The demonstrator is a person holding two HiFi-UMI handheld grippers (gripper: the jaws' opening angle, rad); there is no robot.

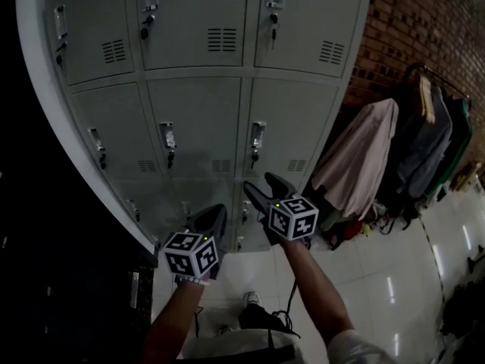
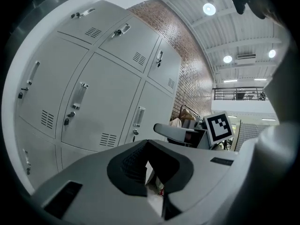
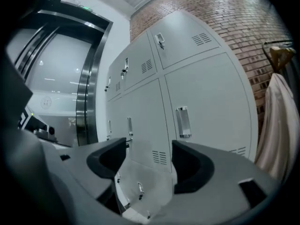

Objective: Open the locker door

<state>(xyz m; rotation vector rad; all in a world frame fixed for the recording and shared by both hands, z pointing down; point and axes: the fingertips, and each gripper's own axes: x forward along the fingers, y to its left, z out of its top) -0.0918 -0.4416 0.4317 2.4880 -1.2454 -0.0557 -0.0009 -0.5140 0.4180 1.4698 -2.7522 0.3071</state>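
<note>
The locker door (image 1: 292, 120) is standing shut straight ahead of the right claw (image 1: 264, 186), in the middle row of the right-hand column of lockers (image 1: 193, 36), and its handle (image 1: 258, 139) is sitting just above and beyond the claw's tips without touching them. In the right gripper view the same door (image 3: 211, 107) is filling the space above the right-hand jaw, with the handle (image 3: 183, 122) showing over the gap. The right claw (image 3: 149, 144) is standing released, its jaws wide apart and gripping nothing; only lower doors are showing between them. The right forearm (image 1: 314, 279) is reaching forward and up the head view from the bottom edge, carrying its marker cube (image 1: 294, 217) and pointing the claw roughly level at the lockers. The left claw (image 1: 216, 212) is trailing beside it, lower in the head view and farther from the doors, on a left forearm (image 1: 170, 321) that is stretching forward alongside. In its own view the left claw (image 2: 146, 143) is sitting clenched, its tips meeting on nothing, while the right claw's cube (image 2: 219, 128) is showing ahead to its right. Off to the right of both claws, coats (image 1: 364, 158) are hanging on a rack against a brick wall (image 1: 424, 29).
</note>
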